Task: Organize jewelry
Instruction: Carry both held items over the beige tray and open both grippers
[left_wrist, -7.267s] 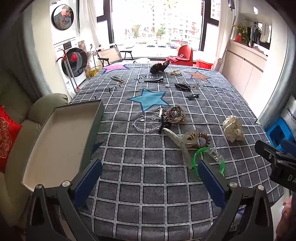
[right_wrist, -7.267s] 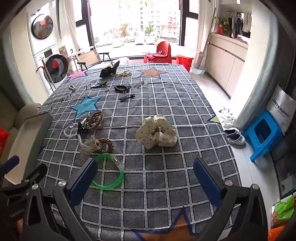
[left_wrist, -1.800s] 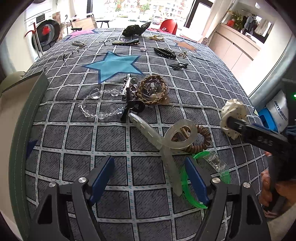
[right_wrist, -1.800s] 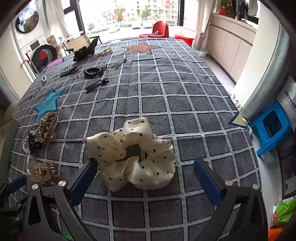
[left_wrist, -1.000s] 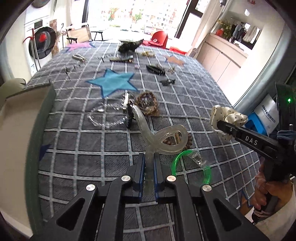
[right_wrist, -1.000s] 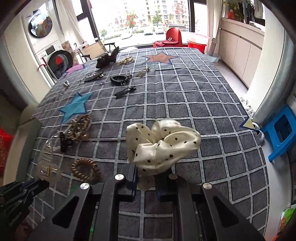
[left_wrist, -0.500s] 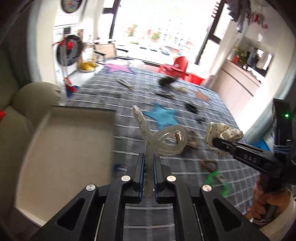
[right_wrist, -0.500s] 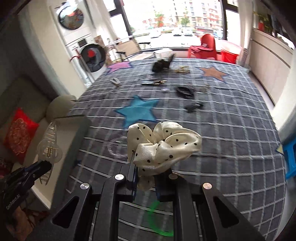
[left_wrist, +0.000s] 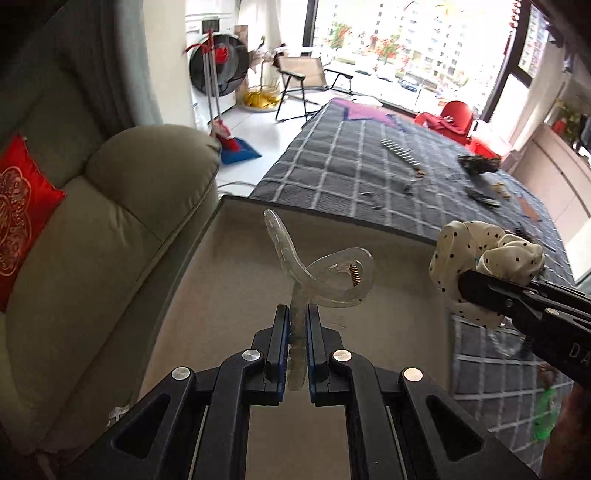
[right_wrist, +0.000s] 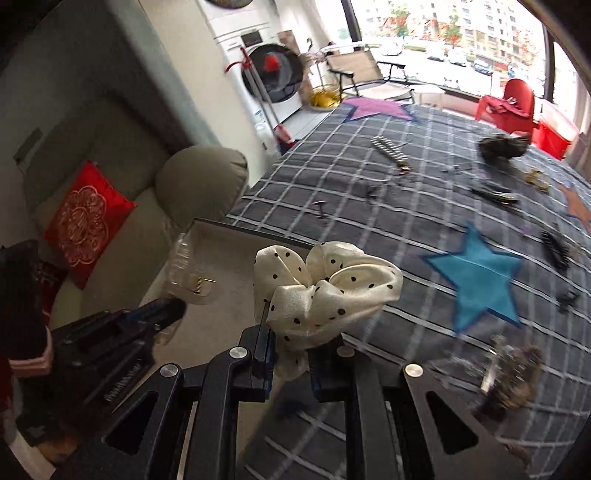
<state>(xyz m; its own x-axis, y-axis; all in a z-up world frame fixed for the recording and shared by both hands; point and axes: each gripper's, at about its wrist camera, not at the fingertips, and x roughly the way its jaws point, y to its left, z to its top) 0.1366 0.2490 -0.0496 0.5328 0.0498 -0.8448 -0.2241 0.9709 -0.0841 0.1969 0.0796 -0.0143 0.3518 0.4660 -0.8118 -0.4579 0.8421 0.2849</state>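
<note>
— While both hands hang over the left side of the table, what is each claw carrying?

— The left gripper (left_wrist: 295, 332) is clamped on the stem of a clear plastic hair claw clip (left_wrist: 325, 273). The clip's long axis runs up and away from the pads, its looped body and small spring leaning right. The right gripper (right_wrist: 291, 354) is pinched on a cream polka-dot scrunchie (right_wrist: 325, 288), which bunches up above its pads.

— And where do those two things sit relative to the tray?

— In the left wrist view the clip hangs directly above the beige floor of the open tray (left_wrist: 229, 280), well inside its dark far wall. The scrunchie is further right; in the right wrist view it sits over the tray's right edge, where the checked tablecloth (right_wrist: 406, 192) begins.

— So which hand is nearer to a drop?

— The left one, I'd judge. It need only go down or let go. The right probably has to travel a little further left so the scrunchie clears the wall.

— What is left on the table?

— Dark clips, a beaded bracelet (right_wrist: 513, 373) and a green bangle (left_wrist: 545, 417), all to the right.
</note>
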